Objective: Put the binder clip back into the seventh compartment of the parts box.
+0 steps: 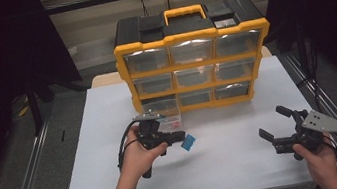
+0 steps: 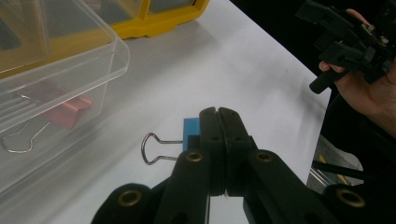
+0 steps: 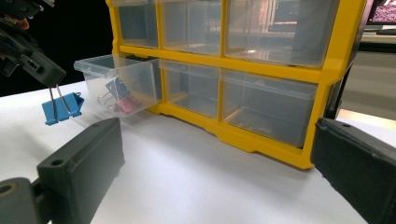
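Blue binder clip (image 1: 188,143) hangs pinched in the left gripper (image 1: 179,136), just right of the pulled-out clear drawer (image 3: 122,84). The right gripper (image 1: 275,124) waits at near right, jaws spread wide and empty.

Blue binder clip (image 1: 188,143), tool-held (image 1: 181,135).

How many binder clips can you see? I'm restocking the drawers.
3: a blue clip held by the left gripper, plus a blue one and a red one in the pulled-out drawer. More may be hidden.
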The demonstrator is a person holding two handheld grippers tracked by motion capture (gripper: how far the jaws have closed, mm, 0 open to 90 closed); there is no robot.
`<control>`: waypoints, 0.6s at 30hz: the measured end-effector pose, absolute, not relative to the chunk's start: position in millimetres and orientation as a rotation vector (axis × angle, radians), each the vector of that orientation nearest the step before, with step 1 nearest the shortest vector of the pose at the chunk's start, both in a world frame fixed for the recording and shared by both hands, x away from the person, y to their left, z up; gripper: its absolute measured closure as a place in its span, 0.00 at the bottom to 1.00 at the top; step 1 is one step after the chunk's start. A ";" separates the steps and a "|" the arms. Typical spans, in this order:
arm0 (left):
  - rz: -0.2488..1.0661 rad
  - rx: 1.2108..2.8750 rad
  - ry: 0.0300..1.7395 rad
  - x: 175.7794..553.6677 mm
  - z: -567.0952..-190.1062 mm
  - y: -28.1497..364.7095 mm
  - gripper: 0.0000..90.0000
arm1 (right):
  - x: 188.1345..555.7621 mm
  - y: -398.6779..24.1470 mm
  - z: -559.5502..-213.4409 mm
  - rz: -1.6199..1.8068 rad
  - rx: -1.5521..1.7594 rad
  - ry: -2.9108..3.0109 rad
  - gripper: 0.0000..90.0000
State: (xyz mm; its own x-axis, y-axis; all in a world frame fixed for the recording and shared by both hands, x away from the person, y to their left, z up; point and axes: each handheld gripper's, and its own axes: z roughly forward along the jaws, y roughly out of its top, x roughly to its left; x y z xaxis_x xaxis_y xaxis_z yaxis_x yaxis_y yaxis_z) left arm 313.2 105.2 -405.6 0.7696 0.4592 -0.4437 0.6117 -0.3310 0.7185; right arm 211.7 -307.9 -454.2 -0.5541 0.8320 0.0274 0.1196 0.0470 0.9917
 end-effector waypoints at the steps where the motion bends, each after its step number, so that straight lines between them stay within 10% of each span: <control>1: -0.201 1.977 0.814 313.2 -405.2 105.2 1.00 | 211.6 -308.0 -454.2 1.557 0.961 1.741 0.02; 18: -0.185 1.983 0.822 318.7 -392.8 106.3 1.00 | 211.4 -308.2 -454.2 1.562 0.958 1.738 0.02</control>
